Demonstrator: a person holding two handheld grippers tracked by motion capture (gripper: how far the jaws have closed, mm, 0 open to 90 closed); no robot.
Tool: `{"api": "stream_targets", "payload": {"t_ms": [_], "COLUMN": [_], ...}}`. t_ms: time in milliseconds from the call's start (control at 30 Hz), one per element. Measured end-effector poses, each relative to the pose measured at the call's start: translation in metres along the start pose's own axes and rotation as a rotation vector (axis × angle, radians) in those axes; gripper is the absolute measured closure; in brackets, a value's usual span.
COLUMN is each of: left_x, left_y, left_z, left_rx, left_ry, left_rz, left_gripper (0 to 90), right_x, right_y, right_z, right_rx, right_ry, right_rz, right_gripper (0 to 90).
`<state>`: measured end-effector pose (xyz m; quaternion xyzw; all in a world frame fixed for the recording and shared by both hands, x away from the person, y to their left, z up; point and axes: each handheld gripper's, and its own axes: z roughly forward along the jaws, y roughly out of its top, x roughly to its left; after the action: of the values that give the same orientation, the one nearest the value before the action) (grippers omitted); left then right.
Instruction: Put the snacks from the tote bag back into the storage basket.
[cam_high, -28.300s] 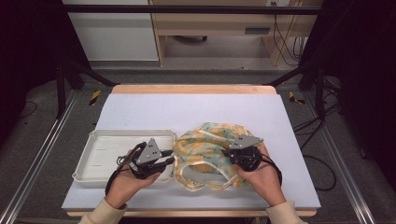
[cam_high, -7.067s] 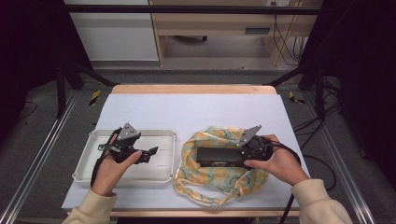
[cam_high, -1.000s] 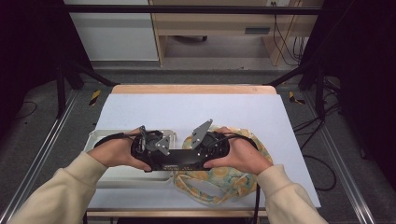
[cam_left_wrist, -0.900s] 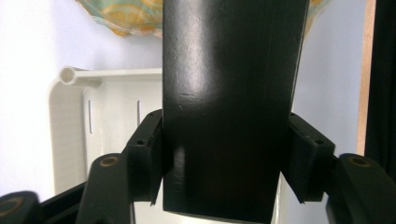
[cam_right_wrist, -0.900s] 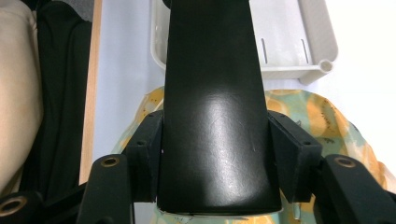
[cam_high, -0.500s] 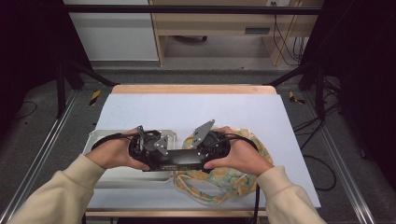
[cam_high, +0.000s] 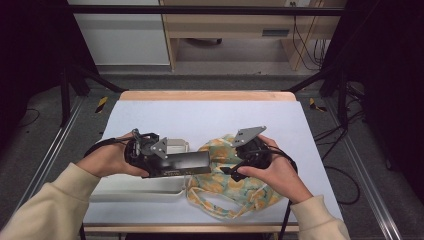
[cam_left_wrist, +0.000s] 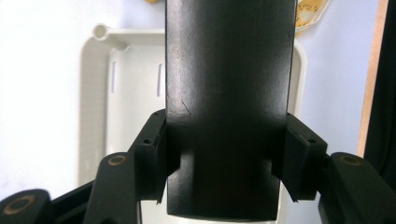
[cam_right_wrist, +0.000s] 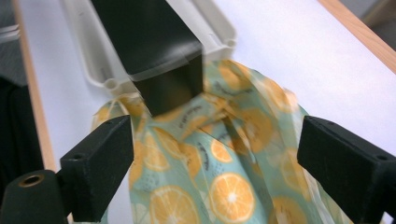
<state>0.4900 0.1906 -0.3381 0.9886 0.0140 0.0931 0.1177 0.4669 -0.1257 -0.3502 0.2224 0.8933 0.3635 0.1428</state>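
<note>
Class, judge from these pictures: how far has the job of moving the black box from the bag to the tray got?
Done: the black box is out of the orange-print bag. In hand: the left gripper clamps one end of it, over the white tray; the right gripper, jaws just opened, stands apart with nothing between them. Left: setting the box down in the tray and letting go.

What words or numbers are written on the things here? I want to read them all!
Orange-print cloth bag: small dark writing curves beside the orange slices, too blurred to read.
Black box: pale marks along its front side in the high view, too small to read.
White tray: no writing to be seen.
No word or number here can be read for sure.
</note>
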Motion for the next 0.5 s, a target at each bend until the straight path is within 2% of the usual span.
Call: {"api": "stream_targets", "payload": {"t_ms": [267, 500], "left_x": [0.007, 0.009], "left_y": [-0.008, -0.017], "left_z": [-0.016, -0.024], "left_rx": [-0.031, -0.034], "left_ry": [0.034, 0.056], "left_rz": [-0.002, -0.008], "left_gripper": [43.5, 43.5], "right_x": [-0.005, -0.003], "right_y": [-0.022, -0.037], "right_z": [-0.007, -0.015], "right_rx": [-0.06, -0.109], "right_ry": [-0.1, -0.185], "right_rz": [0.13, 0.193], "right_gripper": [8.5, 7.9]}}
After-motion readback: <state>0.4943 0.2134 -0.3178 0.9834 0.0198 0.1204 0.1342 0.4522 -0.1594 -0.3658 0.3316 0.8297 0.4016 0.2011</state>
